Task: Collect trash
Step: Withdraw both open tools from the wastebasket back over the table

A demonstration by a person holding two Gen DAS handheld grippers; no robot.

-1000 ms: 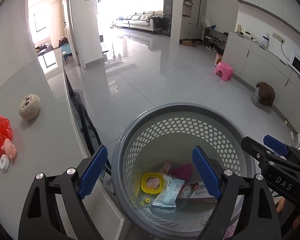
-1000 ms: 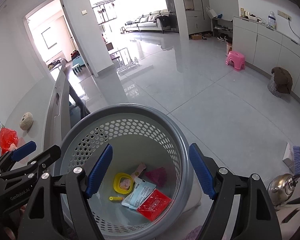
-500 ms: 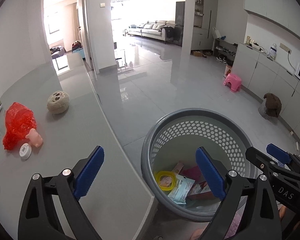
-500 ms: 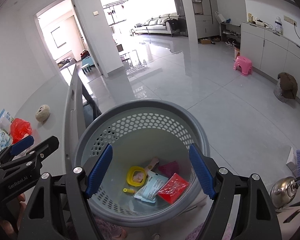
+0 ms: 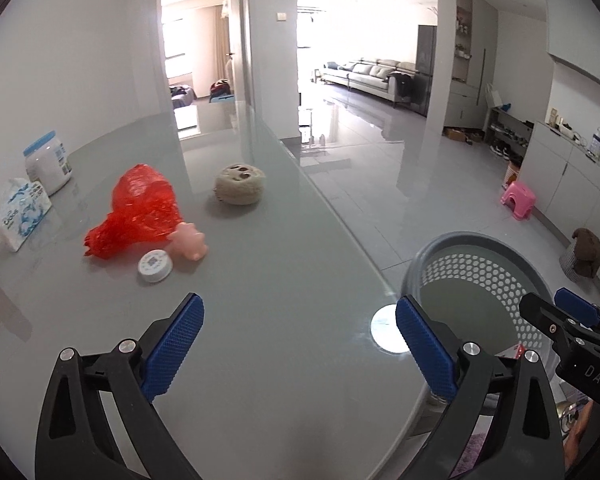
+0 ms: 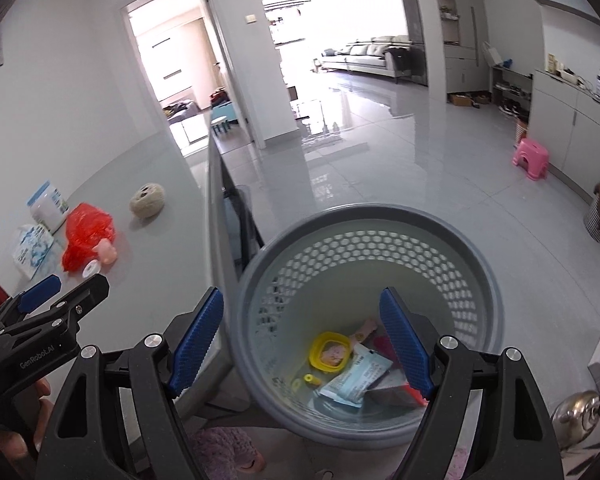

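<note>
My left gripper (image 5: 298, 308) hovers over the grey glass table (image 5: 280, 380); its jaws are opening with nothing between them. Further along the table lie a crumpled red plastic bag (image 5: 140, 212), a small pink toy (image 5: 188, 240), a white round cap (image 5: 155, 265) and a beige ball of twine (image 5: 240, 184). My right gripper (image 6: 301, 296) is open and empty above the near rim of the grey perforated basket (image 6: 368, 212), which stands on the floor beside the table. Inside lie a yellow lid (image 6: 332, 352), a paper packet (image 6: 360, 376) and a red packet (image 6: 416, 396).
A white jar with a blue lid (image 5: 48, 164) and a tissue pack (image 5: 22, 212) stand at the table's far left. The table edge runs right beside the basket. A pink stool (image 5: 518, 200) and a dark bag (image 5: 584, 252) sit on the floor; a metal kettle (image 6: 580, 412) is low on the right.
The left gripper swung left from above the basket to over the table, and its jaws spread wider. The right gripper shifted left too, so the basket now sits lower right in its view.
</note>
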